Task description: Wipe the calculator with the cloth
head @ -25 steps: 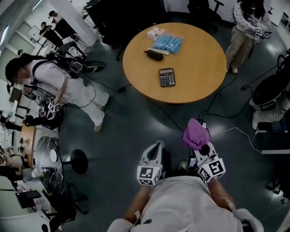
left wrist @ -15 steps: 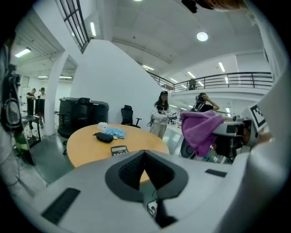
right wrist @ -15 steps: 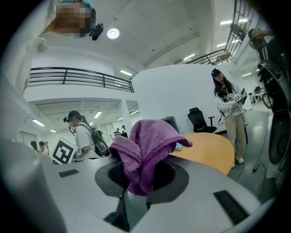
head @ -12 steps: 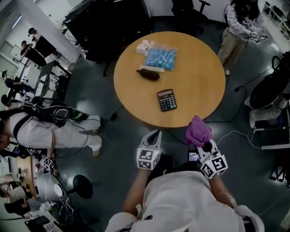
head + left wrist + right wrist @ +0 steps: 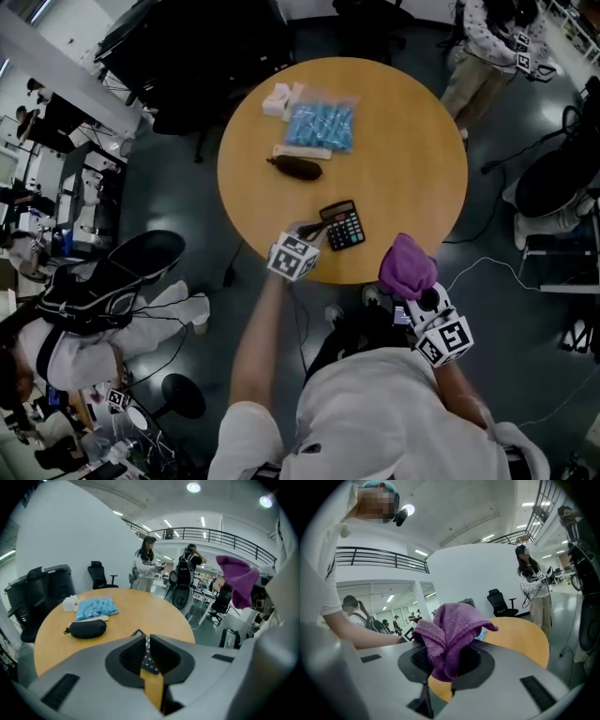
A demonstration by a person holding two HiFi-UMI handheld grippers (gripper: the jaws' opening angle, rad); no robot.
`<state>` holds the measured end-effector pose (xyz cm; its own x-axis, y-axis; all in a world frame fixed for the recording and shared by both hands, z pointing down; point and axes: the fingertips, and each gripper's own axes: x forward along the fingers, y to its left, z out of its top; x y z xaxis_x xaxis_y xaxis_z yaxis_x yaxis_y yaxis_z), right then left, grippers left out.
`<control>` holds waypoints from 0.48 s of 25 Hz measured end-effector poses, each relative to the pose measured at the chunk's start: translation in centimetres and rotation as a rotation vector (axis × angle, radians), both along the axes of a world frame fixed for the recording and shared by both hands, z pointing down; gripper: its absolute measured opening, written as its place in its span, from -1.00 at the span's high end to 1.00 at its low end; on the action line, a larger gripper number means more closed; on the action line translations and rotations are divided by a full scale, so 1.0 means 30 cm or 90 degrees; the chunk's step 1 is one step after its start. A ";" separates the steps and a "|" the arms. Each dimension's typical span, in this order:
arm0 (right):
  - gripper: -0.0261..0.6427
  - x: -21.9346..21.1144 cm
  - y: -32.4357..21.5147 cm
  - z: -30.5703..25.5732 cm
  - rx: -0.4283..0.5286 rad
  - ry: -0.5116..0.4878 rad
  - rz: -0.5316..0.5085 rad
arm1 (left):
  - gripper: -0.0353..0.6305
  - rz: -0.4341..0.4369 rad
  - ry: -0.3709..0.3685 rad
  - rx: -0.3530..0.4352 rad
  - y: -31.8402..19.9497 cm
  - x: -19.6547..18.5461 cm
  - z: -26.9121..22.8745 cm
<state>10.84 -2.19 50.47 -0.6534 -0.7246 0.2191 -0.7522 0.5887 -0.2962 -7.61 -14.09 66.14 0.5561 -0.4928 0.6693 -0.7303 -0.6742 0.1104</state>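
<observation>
— Round wooden table (image 5: 403, 159) sits much nearer in the head view than it did a second ago. What is on it?

— The calculator (image 5: 342, 225) lies at the table's 6 o'clock, close to the near rim. A black pouch (image 5: 295, 168) lies towards 9 o'clock and a blue packet (image 5: 319, 125) towards 11, both well apart from it.

— Where are the grippers?

— The left gripper (image 5: 314, 230) has swung out from beside the body and now reaches over the near rim. Its tip is just beside the calculator, at the calculator's 9 o'clock. In the left gripper view the jaws are together with nothing between them, and the keys show just beyond the tips. I cannot tell whether it touches.

— And the other one?

— The right gripper (image 5: 446, 663) is clamped on the purple cloth (image 5: 407, 265), which bunches up above the jaws. It has come forward too and hangs at the rim, at the calculator's 4 o'clock, near it but apart.

— So what does that mean for the job?

— The walk-up looks finished, but no wiping has begun because the cloth has not met the keys. I would guess the closed left tip is there to steady the calculator while the cloth comes across from 4 o'clock. So close to the rim, an unsteadied calculator could slide off.
</observation>
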 end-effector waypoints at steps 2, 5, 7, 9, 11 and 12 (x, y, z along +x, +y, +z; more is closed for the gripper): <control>0.68 0.001 -0.047 0.031 -0.015 0.000 -0.006 | 0.85 0.030 -0.015 -0.038 -0.119 0.001 0.065; 0.68 0.016 -0.104 0.082 -0.043 0.003 -0.012 | 0.57 0.044 -0.043 -0.085 -0.269 0.002 0.180; 0.68 0.032 -0.137 0.119 -0.064 0.005 -0.013 | 0.49 0.085 -0.082 -0.122 -0.321 0.017 0.268; 0.68 0.049 -0.170 0.158 -0.081 0.009 -0.012 | 0.47 0.141 -0.119 -0.159 -0.348 0.036 0.336; 0.68 0.070 -0.204 0.201 -0.099 0.014 -0.006 | 0.47 0.195 -0.128 -0.207 -0.352 0.061 0.387; 0.68 0.079 -0.223 0.220 -0.107 0.016 -0.001 | 0.46 0.223 -0.129 -0.233 -0.347 0.074 0.413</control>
<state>13.21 -8.88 57.08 -0.6473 -0.6758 0.3526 -0.7596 0.5337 -0.3717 -5.41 -24.50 78.52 0.4875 -0.0161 0.8730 -0.5000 -0.8248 0.2640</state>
